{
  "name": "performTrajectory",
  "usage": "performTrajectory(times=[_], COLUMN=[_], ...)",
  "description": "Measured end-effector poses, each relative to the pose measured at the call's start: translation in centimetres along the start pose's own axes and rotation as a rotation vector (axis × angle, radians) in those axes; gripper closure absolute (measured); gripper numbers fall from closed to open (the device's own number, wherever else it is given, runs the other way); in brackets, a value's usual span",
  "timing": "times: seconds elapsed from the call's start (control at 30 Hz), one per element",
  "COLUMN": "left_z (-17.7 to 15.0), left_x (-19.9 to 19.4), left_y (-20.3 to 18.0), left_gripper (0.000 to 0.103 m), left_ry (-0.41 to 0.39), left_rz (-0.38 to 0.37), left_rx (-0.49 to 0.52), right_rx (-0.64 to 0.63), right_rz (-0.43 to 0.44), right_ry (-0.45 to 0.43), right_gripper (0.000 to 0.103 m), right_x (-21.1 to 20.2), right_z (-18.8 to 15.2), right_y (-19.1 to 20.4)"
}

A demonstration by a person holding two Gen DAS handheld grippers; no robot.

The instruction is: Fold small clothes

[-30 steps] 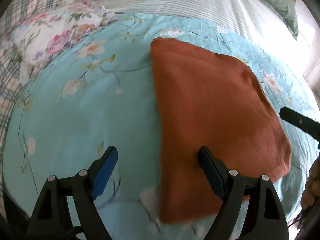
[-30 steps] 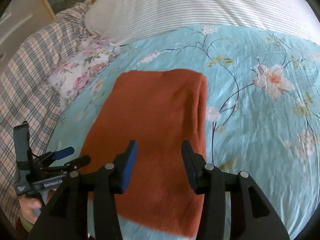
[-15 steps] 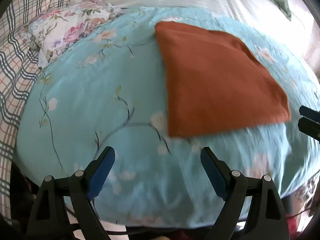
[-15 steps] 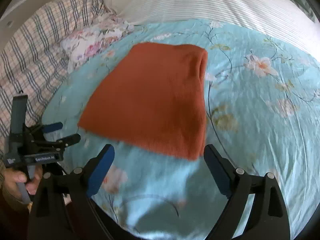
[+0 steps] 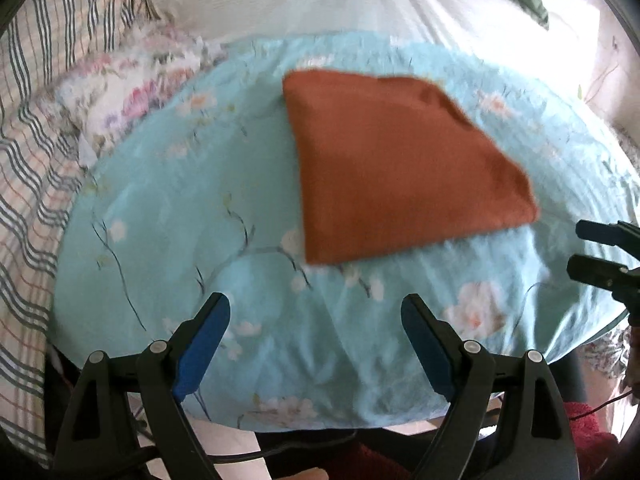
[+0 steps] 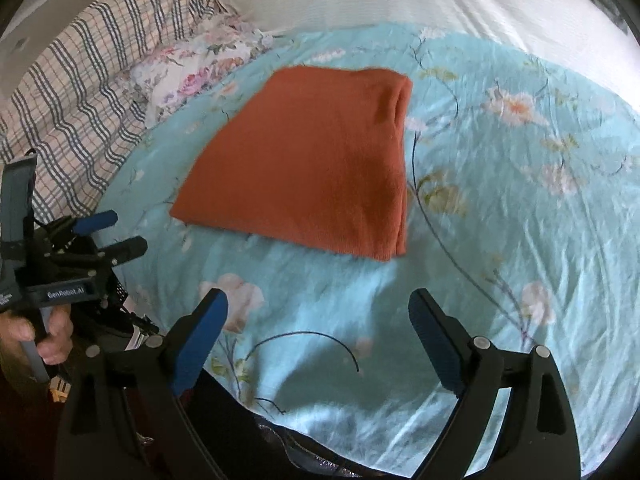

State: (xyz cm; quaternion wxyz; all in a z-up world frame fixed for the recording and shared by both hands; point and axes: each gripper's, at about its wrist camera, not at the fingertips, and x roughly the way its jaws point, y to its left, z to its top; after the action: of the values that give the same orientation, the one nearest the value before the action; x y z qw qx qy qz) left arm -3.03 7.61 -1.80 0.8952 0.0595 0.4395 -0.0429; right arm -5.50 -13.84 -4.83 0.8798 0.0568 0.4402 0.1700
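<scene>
The folding looks finished: the rust cloth (image 6: 316, 164) lies as a neat, flat, layered wedge in the middle of the blue sheet (image 6: 520, 208), its doubled edge on the right. Left gripper (image 5: 316, 344) gapes empty at the near edge. Right gripper (image 6: 318, 340), nothing between its jaws, is opening. Next comes another garment, or nothing.

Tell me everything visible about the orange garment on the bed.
The orange garment is a rust-coloured, knit-looking piece folded into a flat, roughly four-sided stack. Layered edges show along its right side in the right wrist view. It lies on the light blue floral bedspread, near a pink floral cloth. Nothing else touches it; neither claw reaches it.
</scene>
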Motion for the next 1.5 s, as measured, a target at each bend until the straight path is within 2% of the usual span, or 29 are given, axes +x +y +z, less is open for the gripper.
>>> performTrajectory(times=[0.03,0.07,0.23,0.6,1.5], left_z=[0.2,0.5,1.1,0.7,2.4], left_x=[-0.4,-0.9,-1.9,0.0,-0.9], left_y=[0.0,0.1,0.5,0.7,0.3], left_gripper=[0.014,0.013,0.010,0.010,0.010], left_ry=[-0.008,-0.018,-0.052,-0.008,-0.093], left_rz=[-0.002,-0.002,-0.002,0.045,0.075], left_rx=[0.003,0.007,0.004,-0.008,0.012], right_rx=[-0.007,-0.014,-0.035,-0.038,-0.066], right_rz=[0.000,-0.001,-0.015,0.002,0.014], right_ry=[-0.011,-0.026,-0.051,0.002,-0.010], right_gripper=[0.002,0.000,0.000,0.000,0.000], right_x=[-0.5,-1.0,-1.7,0.4,1.3], right_z=[0.3,0.5,1.3,0.9,2.5], right_y=[0.1,0.2,0.5,1.0,1.8])
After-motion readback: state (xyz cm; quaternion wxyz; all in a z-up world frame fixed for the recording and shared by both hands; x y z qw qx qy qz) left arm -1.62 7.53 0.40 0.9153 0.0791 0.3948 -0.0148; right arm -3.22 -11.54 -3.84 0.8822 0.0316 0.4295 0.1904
